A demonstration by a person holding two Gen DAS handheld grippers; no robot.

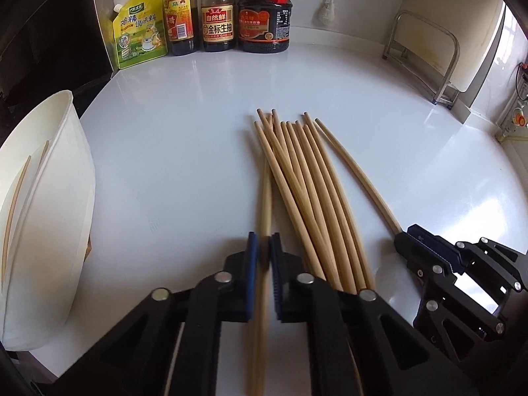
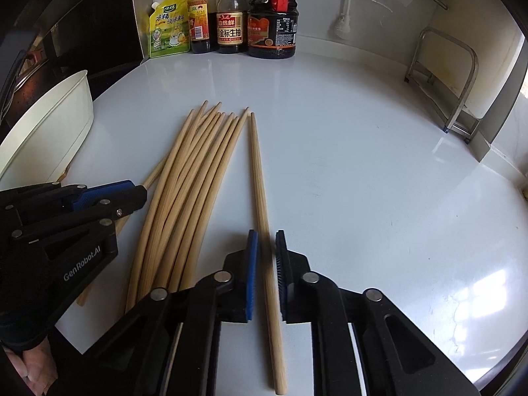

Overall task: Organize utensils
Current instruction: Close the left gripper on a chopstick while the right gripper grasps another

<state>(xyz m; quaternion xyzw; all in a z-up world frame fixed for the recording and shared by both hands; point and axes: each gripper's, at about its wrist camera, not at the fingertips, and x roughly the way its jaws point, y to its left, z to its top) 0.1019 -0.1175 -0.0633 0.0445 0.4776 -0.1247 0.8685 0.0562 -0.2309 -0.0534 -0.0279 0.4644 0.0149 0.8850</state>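
Several wooden chopsticks point(image 1: 307, 181) lie in a loose bundle on the white counter point(image 1: 181, 148). My left gripper point(image 1: 264, 247) is shut on one chopstick point(image 1: 266, 198) at the bundle's left side. My right gripper point(image 2: 265, 247) is shut on a single chopstick point(image 2: 259, 181) lying apart at the bundle's right edge. In the left wrist view the right gripper point(image 1: 404, 236) grips that chopstick's near end. A white container point(image 1: 49, 198) stands at the left with two chopsticks point(image 1: 15, 204) inside. The left gripper point(image 2: 138, 191) also shows in the right wrist view, over the bundle's left side.
Three sauce bottles point(image 1: 217, 23) and a yellow-green seasoning pouch point(image 1: 140, 29) line the back wall. A metal rack point(image 1: 425, 52) holding a white board stands at the back right. A dark stove area point(image 2: 82, 33) borders the counter's left edge. A person's gloved hand point(image 2: 26, 297) holds the left gripper.
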